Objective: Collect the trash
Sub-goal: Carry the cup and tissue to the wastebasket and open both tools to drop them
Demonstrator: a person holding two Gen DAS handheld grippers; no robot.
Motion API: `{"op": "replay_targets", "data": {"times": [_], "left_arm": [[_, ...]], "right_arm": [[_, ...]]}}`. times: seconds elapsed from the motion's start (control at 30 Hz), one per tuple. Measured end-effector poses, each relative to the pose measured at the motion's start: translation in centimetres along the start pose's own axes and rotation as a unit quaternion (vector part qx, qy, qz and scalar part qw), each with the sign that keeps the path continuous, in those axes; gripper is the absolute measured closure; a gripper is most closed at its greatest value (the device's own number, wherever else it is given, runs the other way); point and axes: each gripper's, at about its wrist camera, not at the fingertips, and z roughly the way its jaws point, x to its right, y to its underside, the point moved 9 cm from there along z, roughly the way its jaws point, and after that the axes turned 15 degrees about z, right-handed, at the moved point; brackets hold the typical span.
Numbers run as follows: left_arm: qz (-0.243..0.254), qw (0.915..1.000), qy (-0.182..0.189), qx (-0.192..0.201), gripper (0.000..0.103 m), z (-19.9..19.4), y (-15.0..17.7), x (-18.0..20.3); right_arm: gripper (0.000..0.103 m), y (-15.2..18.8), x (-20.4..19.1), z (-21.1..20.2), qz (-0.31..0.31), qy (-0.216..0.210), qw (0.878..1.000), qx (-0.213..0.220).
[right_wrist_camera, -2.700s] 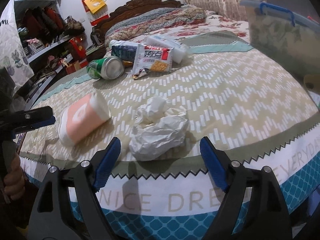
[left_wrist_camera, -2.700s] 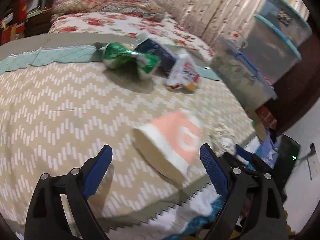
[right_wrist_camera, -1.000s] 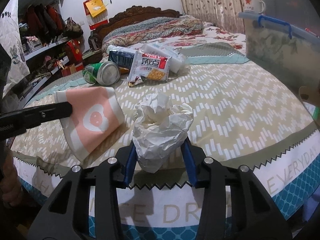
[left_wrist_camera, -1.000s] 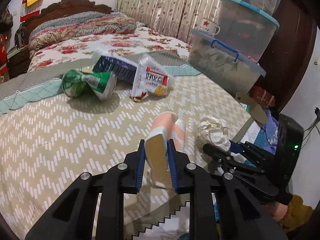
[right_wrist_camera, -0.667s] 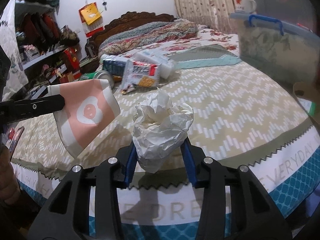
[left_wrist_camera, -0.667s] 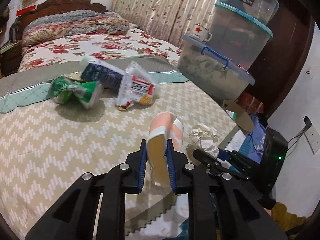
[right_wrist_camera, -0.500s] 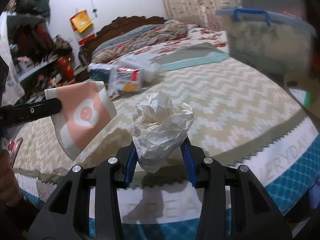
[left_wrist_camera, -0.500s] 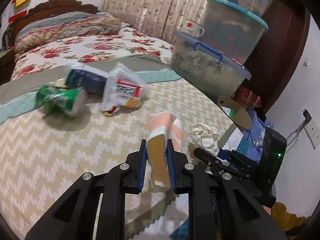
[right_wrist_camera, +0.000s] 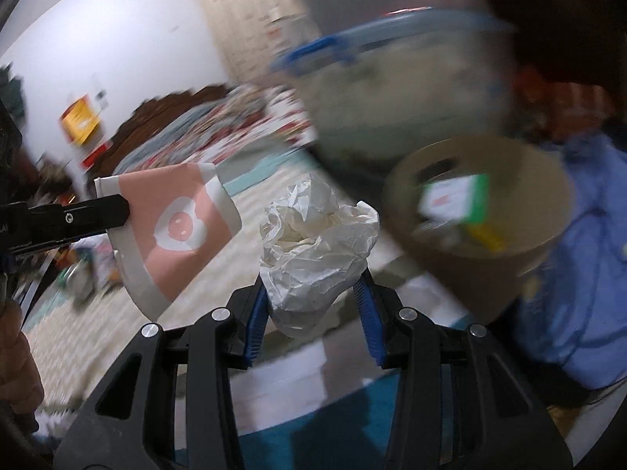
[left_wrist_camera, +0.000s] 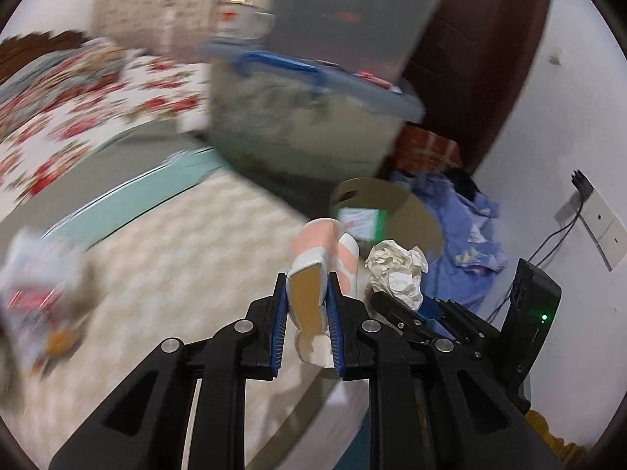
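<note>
Both grippers carry trash: left gripper (left_wrist_camera: 305, 309) squeezes a flattened pink-and-white paper cup (left_wrist_camera: 313, 282) between nearly closed jaws, right gripper (right_wrist_camera: 311, 313) pinches a crumpled white paper ball (right_wrist_camera: 315, 235). Ahead, beside the bed, a round brown cardboard bin (right_wrist_camera: 490, 258) stands open, probably to receive them.

White walls (left_wrist_camera: 548, 90), dark wooden door (left_wrist_camera: 470, 58), curtains — a floral-quilted bed (left_wrist_camera: 78, 117), stacked storage bins (left_wrist_camera: 305, 117).
</note>
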Motion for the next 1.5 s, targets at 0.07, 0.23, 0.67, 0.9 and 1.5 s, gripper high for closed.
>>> {"op": "replay_targets", "data": {"times": [0.07,0.23,0.67,0.9,1.5], "left_arm": [[0.016,0.9998,0.015,-0.003,0.085,2.8,-2.4,1.7],[0.047,0.9981,0.040,-0.011,0.065,10.5,-7.4,5.4],[-0.013,0.9936,-0.016,-0.111,0.054,20.7,-6.1,-0.9],[0.033,0.9892,-0.021,-0.141,0.073,22.6,-4.5,0.3],[-0.036,0.9979,-0.046,-0.027,0.051,9.9,-4.4,-3.0]], "right_arm": [[0.059,-2.7,3.0,0.2,0.013,0.025,0.999,0.017],[0.042,-6.7,8.7,1.6,0.039,0.073,0.996,0.024],[0.034,-10.7,21.1,3.3,0.212,0.092,0.972,0.038],[0.052,-8.9,21.8,5.4,0.255,0.061,0.965,0.001],[0.034,-11.0,17.4,1.6,0.208,0.069,0.973,0.073]]}}
